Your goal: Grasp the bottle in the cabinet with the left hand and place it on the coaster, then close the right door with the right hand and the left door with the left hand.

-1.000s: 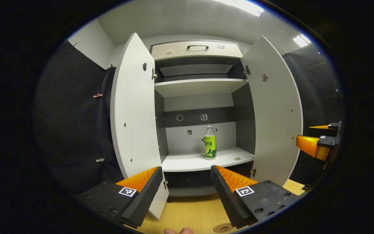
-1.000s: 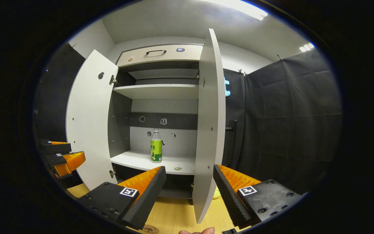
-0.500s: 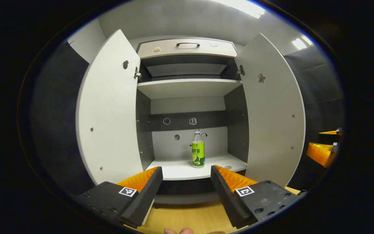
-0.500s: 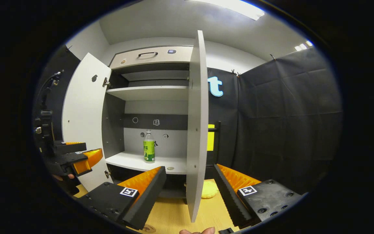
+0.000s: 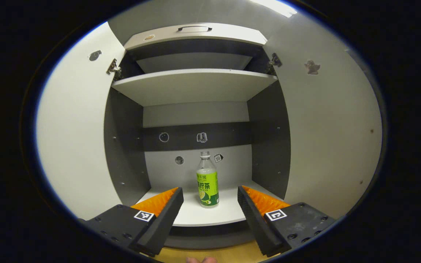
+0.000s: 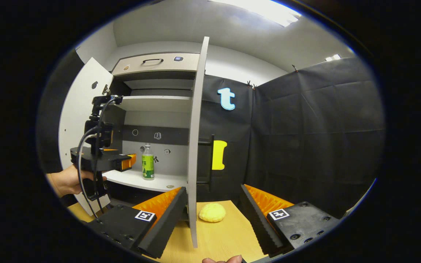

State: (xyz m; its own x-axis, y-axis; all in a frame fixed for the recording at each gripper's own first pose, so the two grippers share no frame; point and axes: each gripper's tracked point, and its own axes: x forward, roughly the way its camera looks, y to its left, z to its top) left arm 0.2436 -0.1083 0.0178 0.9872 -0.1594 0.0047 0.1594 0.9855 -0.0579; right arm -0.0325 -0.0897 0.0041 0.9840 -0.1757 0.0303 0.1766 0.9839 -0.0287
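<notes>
Jaws wide apart — bottle (image 5: 207,182) upright on white cabinet shelf (image 5: 210,215), doors open.

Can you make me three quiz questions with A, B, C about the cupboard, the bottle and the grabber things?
1. Where does the bottle stand?
A. lower shelf
B. top shelf
C. yellow table

2. What colour is its label?
A. red
B. green
C. blue

3. How is the left gripper?
A. shut on the bottle
B. open
C. shut on a door

Answers: 1 A, it stands upright on the lower shelf in the cabinet. 2 B, a green band wraps its lower half. 3 B, its orange fingers stand apart with the bottle beyond them, untouched.
</notes>
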